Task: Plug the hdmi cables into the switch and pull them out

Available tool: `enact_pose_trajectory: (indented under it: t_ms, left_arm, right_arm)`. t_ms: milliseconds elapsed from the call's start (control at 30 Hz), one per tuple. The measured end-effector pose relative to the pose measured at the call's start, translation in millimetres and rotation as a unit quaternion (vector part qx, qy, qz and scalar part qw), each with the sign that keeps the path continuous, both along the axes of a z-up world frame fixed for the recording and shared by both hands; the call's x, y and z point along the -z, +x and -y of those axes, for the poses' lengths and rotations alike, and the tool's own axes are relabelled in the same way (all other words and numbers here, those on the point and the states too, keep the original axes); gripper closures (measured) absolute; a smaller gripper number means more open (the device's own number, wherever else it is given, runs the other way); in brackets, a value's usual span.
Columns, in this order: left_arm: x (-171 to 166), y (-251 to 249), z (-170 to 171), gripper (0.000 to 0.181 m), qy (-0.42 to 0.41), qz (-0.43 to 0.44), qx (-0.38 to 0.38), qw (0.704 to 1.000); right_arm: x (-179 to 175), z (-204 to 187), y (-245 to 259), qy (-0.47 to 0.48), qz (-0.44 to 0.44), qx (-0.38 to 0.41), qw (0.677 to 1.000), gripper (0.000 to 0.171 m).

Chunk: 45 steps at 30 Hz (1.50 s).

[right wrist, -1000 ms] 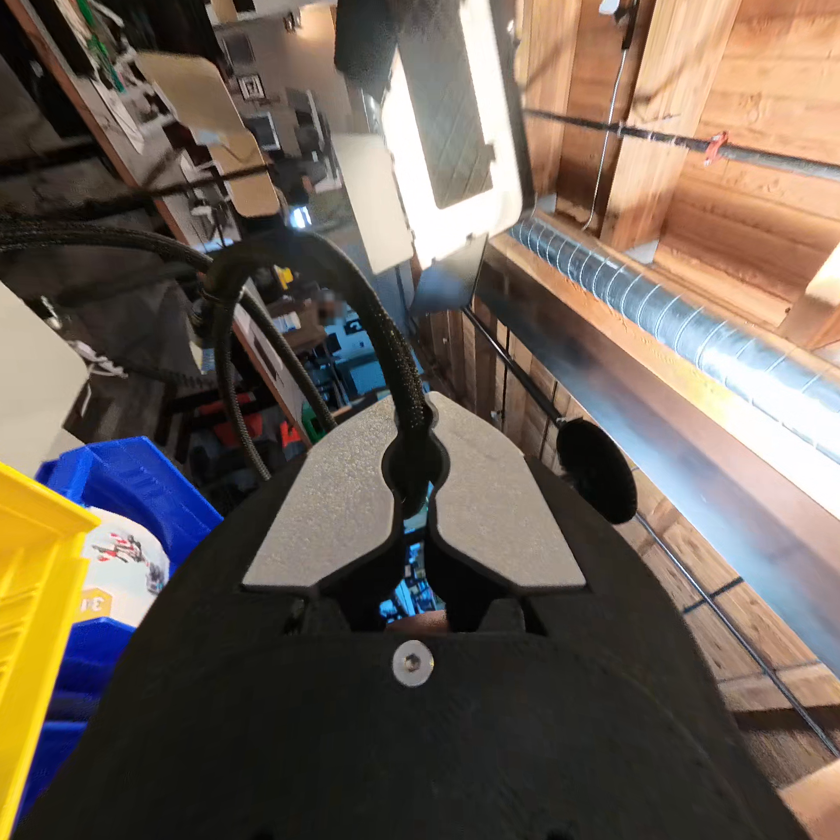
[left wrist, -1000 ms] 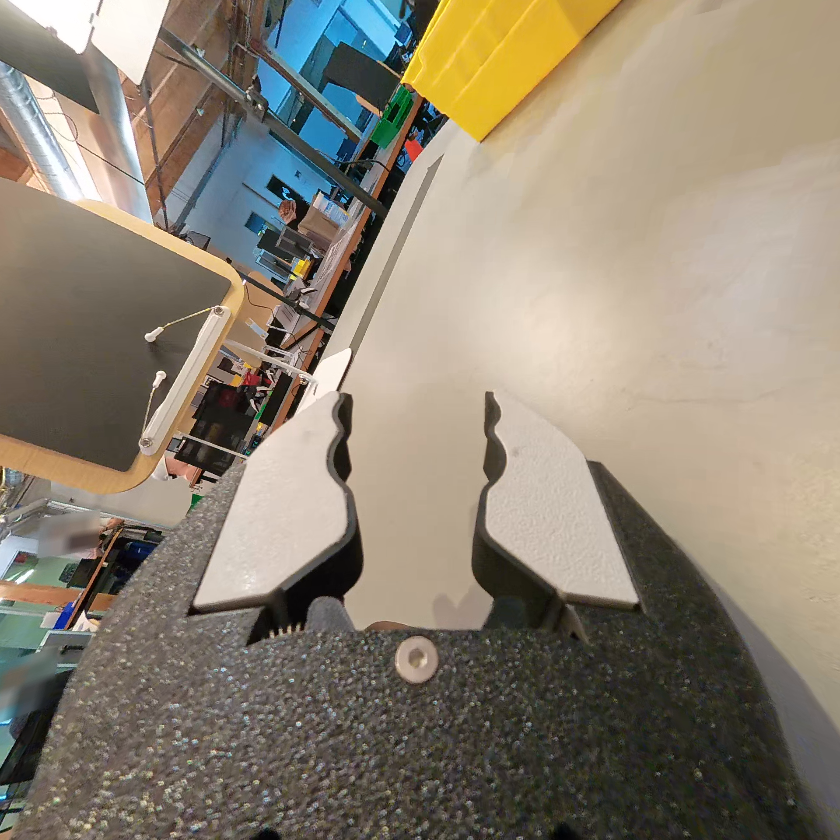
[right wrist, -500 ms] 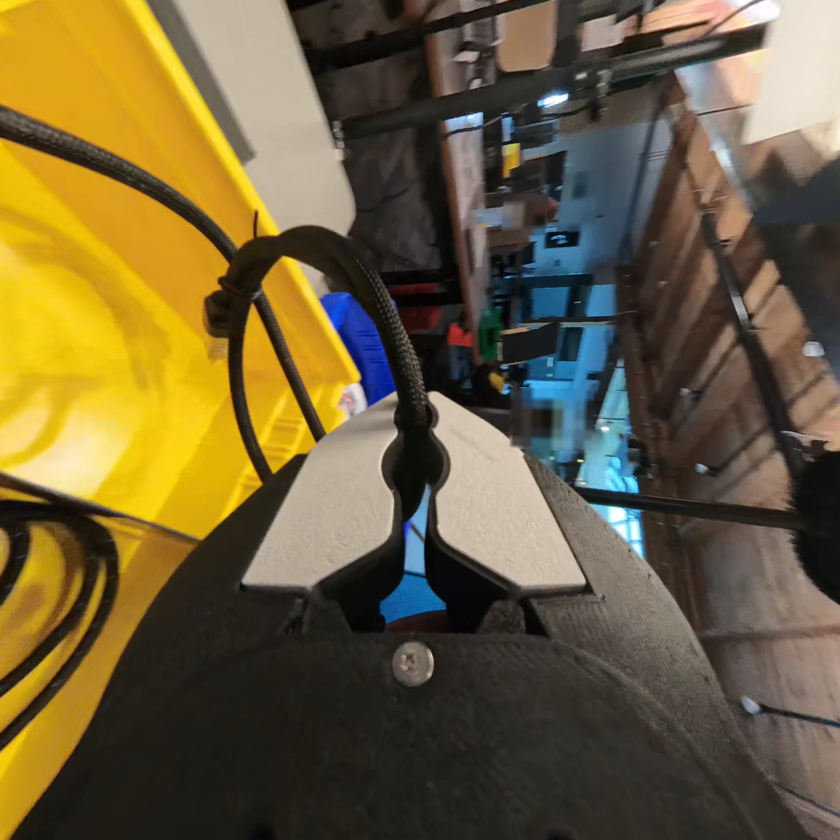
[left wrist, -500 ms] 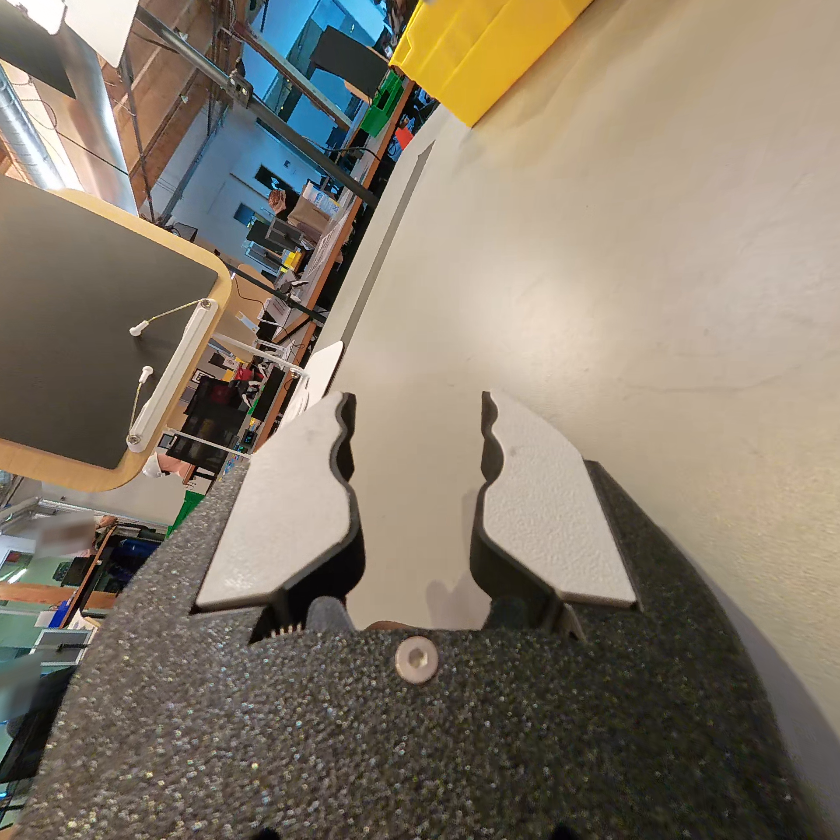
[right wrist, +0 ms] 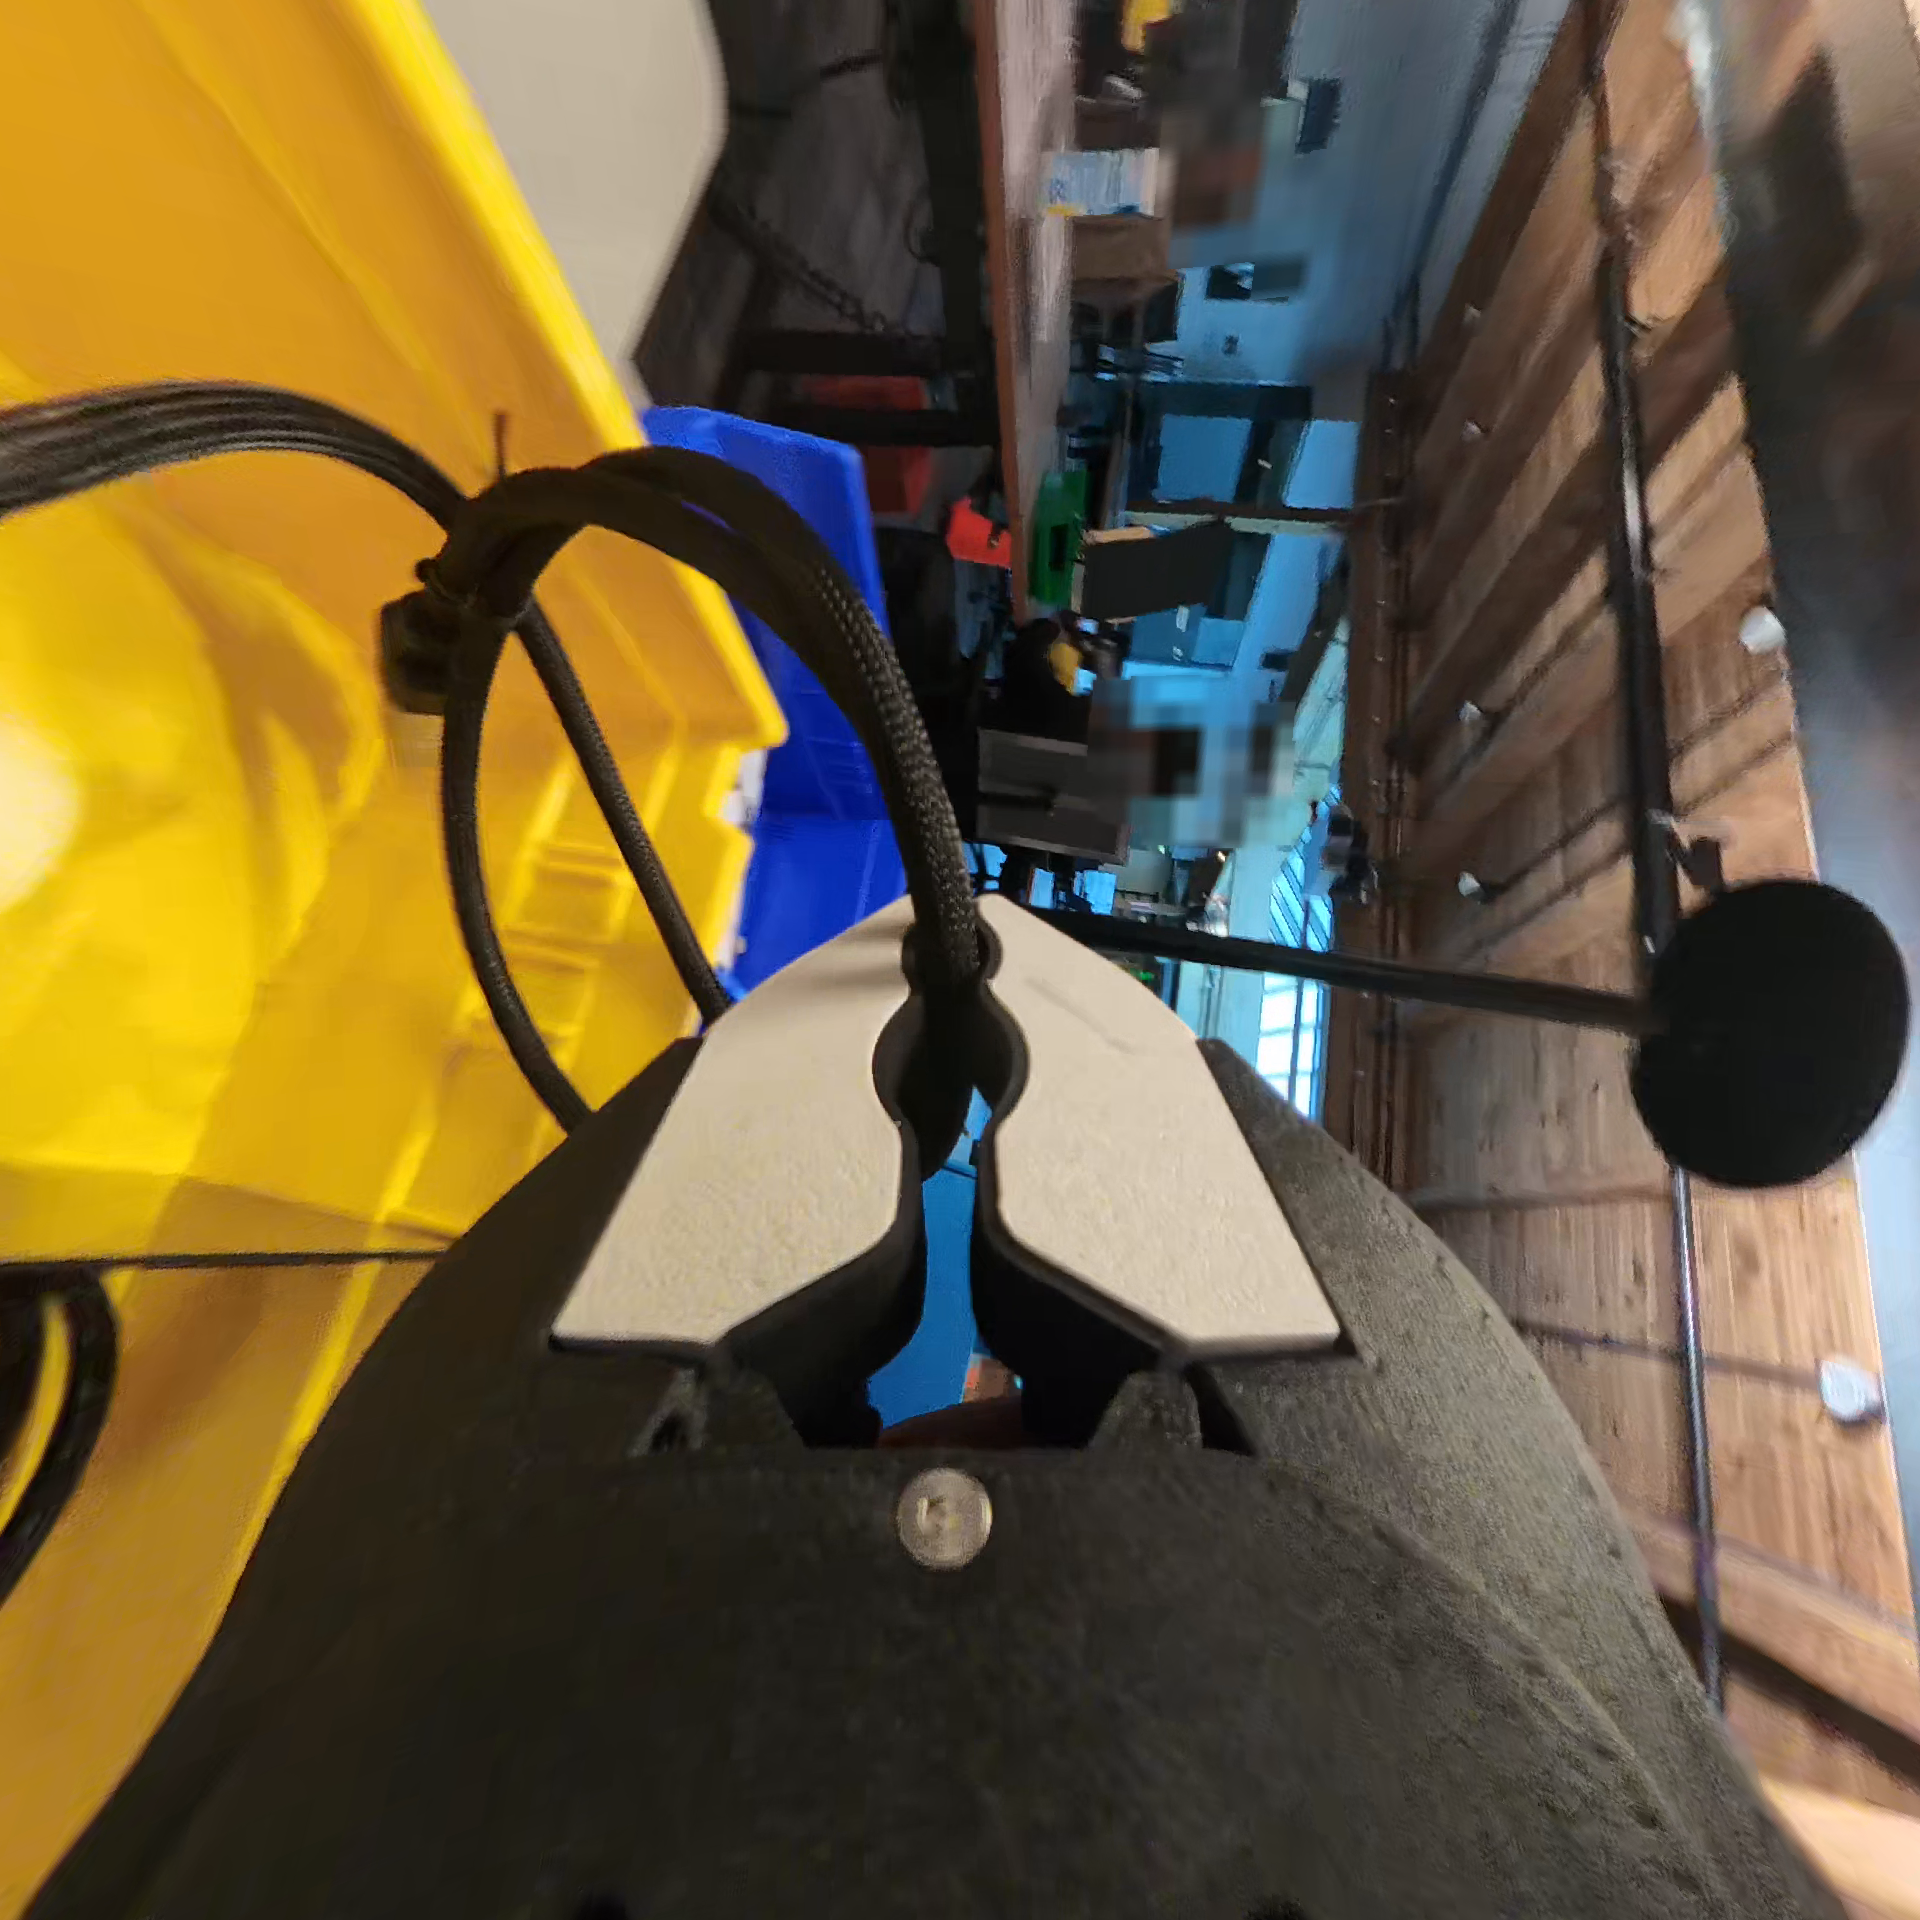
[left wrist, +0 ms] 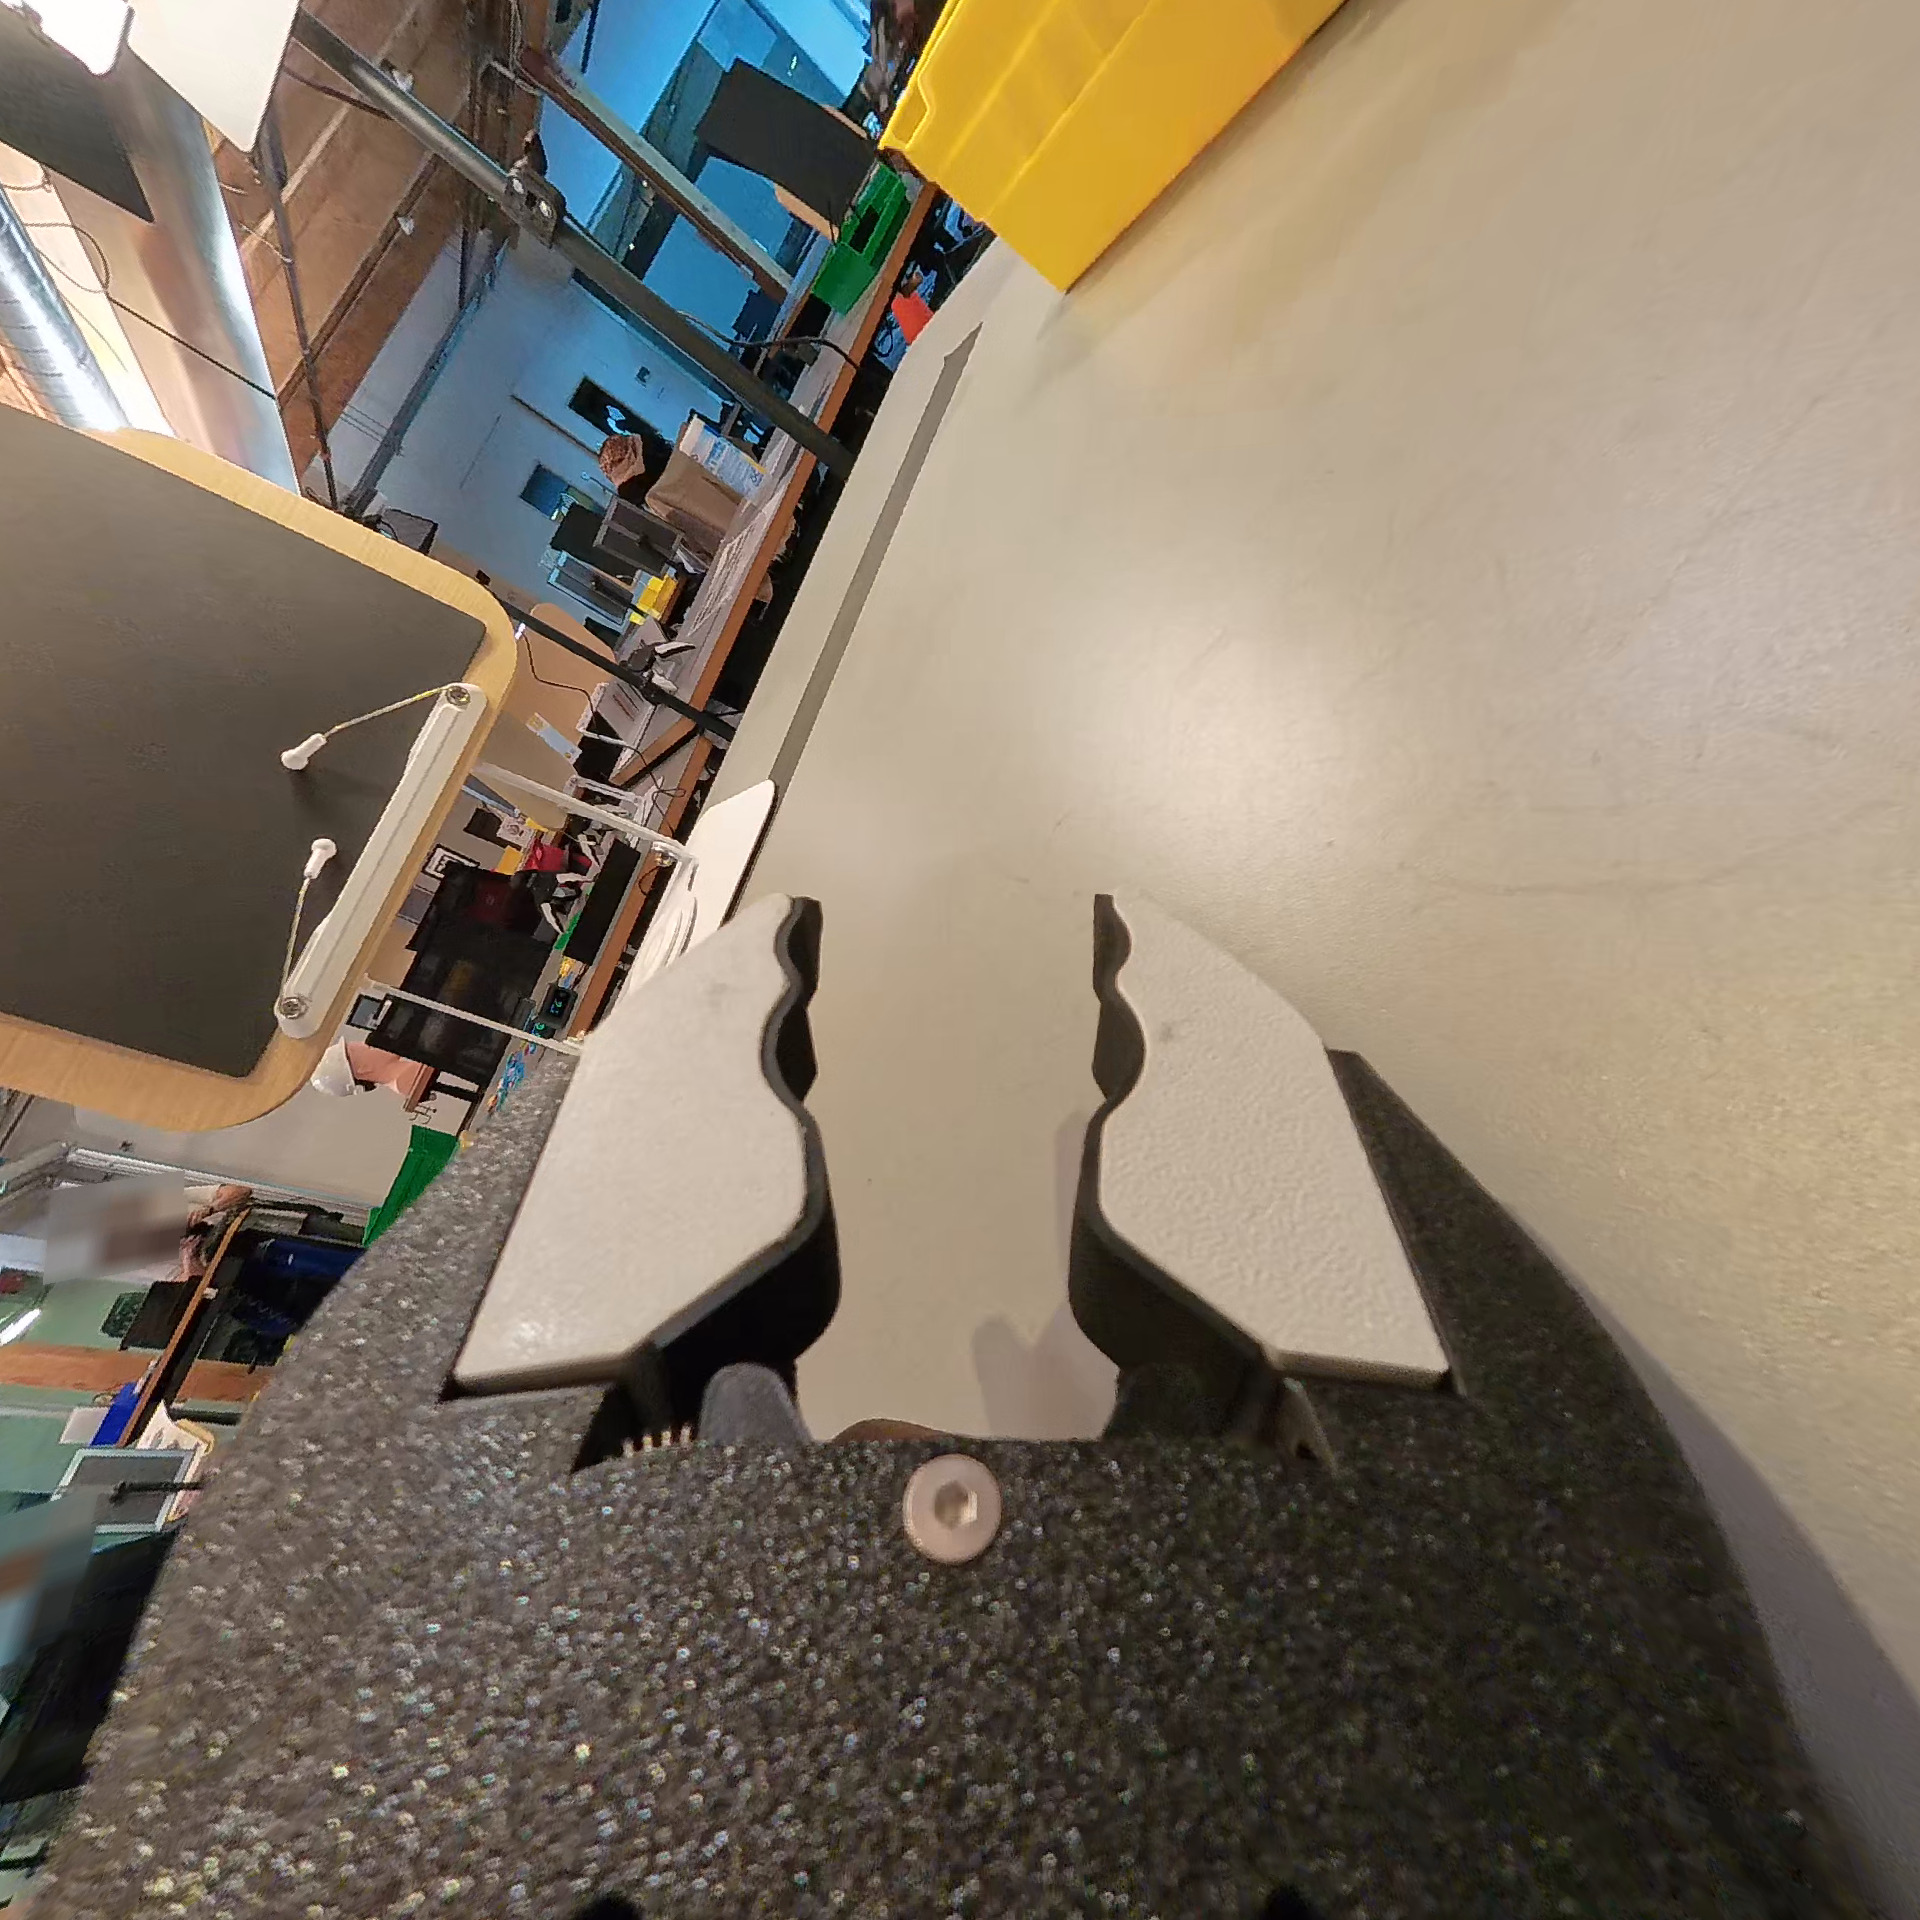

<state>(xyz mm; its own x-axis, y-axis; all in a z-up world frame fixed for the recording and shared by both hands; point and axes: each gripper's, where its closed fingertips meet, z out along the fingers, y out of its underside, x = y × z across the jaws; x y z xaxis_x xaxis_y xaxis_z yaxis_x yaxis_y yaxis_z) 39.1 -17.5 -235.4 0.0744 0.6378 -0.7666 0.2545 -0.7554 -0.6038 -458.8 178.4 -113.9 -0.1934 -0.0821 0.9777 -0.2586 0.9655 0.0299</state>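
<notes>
My right gripper (right wrist: 951,951) is shut on a black braided HDMI cable (right wrist: 831,644). The cable arcs up out of the jaws and loops left, where a black tie (right wrist: 416,644) bundles it with more strands. Its plug is hidden inside the jaws. My left gripper (left wrist: 951,925) is open and empty, tilted sideways over the bare grey table top (left wrist: 1403,623). No switch shows in either view.
A yellow bin (right wrist: 208,727) fills the left of the right wrist view, with a blue bin (right wrist: 810,727) behind it. A yellow bin (left wrist: 1091,114) also stands at the table's far end in the left wrist view. A black round knob on a rod (right wrist: 1766,1039) hangs at the right. About 55 cm separates my left fingertips from my right.
My right gripper has swung from facing the ceiling and lamp towards the yellow bin, still holding the cable. My left gripper has barely moved and stays open.
</notes>
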Motion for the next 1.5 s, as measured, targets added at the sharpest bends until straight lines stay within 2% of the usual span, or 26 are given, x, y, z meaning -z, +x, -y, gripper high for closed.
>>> enact_pose_trajectory:
  t_ms: [67,100,167,233,400,633,733,867,933,1067,1167,1300,1433,1500]
  left_arm:
    - [1,0,-1,0.13,-0.001,0.002,0.002,1.0]
    - [1,0,-1,0.13,-0.003,0.002,0.002,1.0]
    - [1,0,-2,0.13,-0.004,0.002,0.004,1.0]
    - [1,1,-2,0.13,-0.005,0.002,0.003,1.0]
    - [2,1,-2,0.133,-0.001,0.007,0.005,1.0]
    - [5,1,-3,0.134,0.002,0.013,0.009,1.0]
    - [6,0,-3,0.134,-0.002,0.015,0.008,1.0]
    - [6,0,-3,0.134,-0.002,0.016,0.007,1.0]
    - [7,0,-3,0.134,-0.005,0.017,0.007,1.0]
    - [8,0,-4,0.134,-0.015,0.018,0.007,1.0]
    - [7,1,-4,0.135,-0.016,0.017,0.006,1.0]
    - [7,0,-4,0.135,-0.014,0.017,0.008,1.0]
    - [7,1,-5,0.135,-0.014,0.017,0.01,1.0]
    - [7,1,-6,0.135,-0.013,0.017,0.012,1.0]
  right_arm:
    - [33,0,6,0.074,0.057,-0.007,0.996,0.163]
    - [42,0,9,0.098,0.068,-0.007,0.993,0.156]
    - [54,0,13,0.113,0.093,-0.013,0.989,0.151]
    - [61,0,20,0.079,0.154,-0.015,0.985,0.138]
    - [49,-3,31,-0.037,0.261,-0.037,0.964,0.115]
    - [40,-15,80,-0.119,0.377,-0.126,0.91,0.111]
    - [48,-21,119,-0.112,0.429,-0.19,0.876,0.112]
    - [68,-26,146,-0.086,0.439,-0.225,0.866,0.113]
    - [72,-21,142,-0.084,0.407,-0.233,0.879,0.128]
    - [57,-7,142,-0.118,0.382,-0.253,0.881,0.152]
    - [53,0,138,-0.117,0.389,-0.239,0.882,0.152]
    - [62,8,126,-0.069,0.374,-0.205,0.902,0.151]
    - [64,19,120,-0.102,0.397,-0.168,0.897,0.152]
    - [70,23,118,-0.124,0.43,-0.146,0.882,0.15]
